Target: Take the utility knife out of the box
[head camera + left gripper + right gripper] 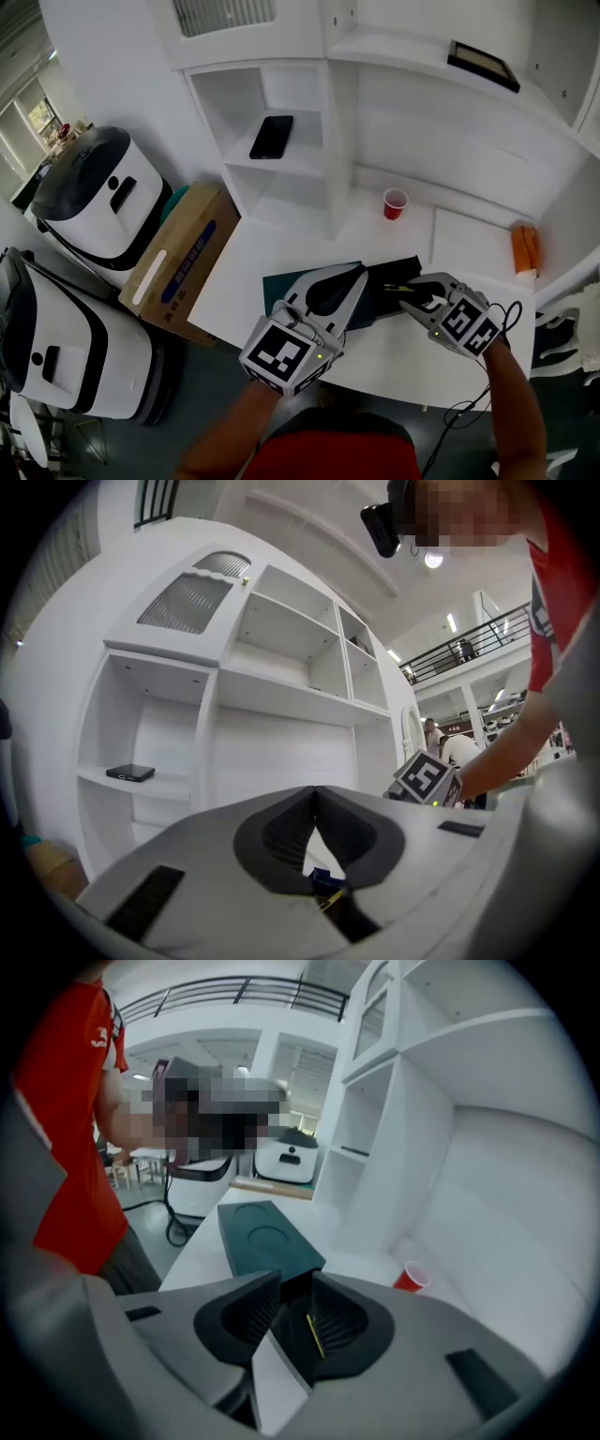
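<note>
Knife (316, 1333) lengthwise in box (386, 273), roughly nine-to-three; cup (396, 202) at twelve; left gripper (314, 789) closed, empty; right gripper (295, 1280) gaping astride box end.

matt dark box (281, 289), smooth white table (272, 246), brown cardboard carton (183, 258), smooth red plastic cup (396, 202)

A white table (246, 272) is spread beneath the left claw (362, 273) and the right claw (412, 295). Beyond both claws a white shelf unit (281, 103) with open compartments is set along the table's far side. Left of the left claw, off the table, a cardboard box (178, 262) and two white rounded machines (94, 202) are stood on the dark grey floor (216, 394). A window (33, 117) is seen farther left. Ceiling lights (433, 561) are lit high above the left claw, beside a railed gallery (469, 649).
</note>
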A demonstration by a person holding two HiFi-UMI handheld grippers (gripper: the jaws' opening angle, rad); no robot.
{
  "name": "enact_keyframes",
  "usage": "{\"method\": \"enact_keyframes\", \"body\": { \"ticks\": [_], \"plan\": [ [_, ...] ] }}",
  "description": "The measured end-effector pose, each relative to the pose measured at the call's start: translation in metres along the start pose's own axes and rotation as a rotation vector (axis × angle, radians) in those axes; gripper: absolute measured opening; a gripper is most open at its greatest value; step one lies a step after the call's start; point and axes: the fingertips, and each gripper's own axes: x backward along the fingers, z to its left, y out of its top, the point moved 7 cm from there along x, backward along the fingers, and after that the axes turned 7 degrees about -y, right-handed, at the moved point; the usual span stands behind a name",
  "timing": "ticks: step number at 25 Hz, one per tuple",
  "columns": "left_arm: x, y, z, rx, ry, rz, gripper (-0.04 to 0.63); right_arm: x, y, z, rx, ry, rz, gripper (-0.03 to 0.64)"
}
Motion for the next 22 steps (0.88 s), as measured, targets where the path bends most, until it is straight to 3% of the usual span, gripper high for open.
{"method": "enact_keyframes", "body": {
  "ticks": [7,19,22],
  "plan": [
    [-0.009,-0.004,0.01,0.058,0.021,0.038,0.018,-0.053,-0.021,-0.007,0.163,0.196,0.254,0.153],
    [-0.012,-0.015,0.034,0.036,0.116,0.067,0.018,-0.132,-0.058,-0.018,0.287,0.375,0.492,0.153],
    [-0.01,-0.017,0.041,0.069,0.142,0.08,0.018,-0.144,-0.065,-0.015,0.306,0.414,0.527,0.153]
  ]
}}
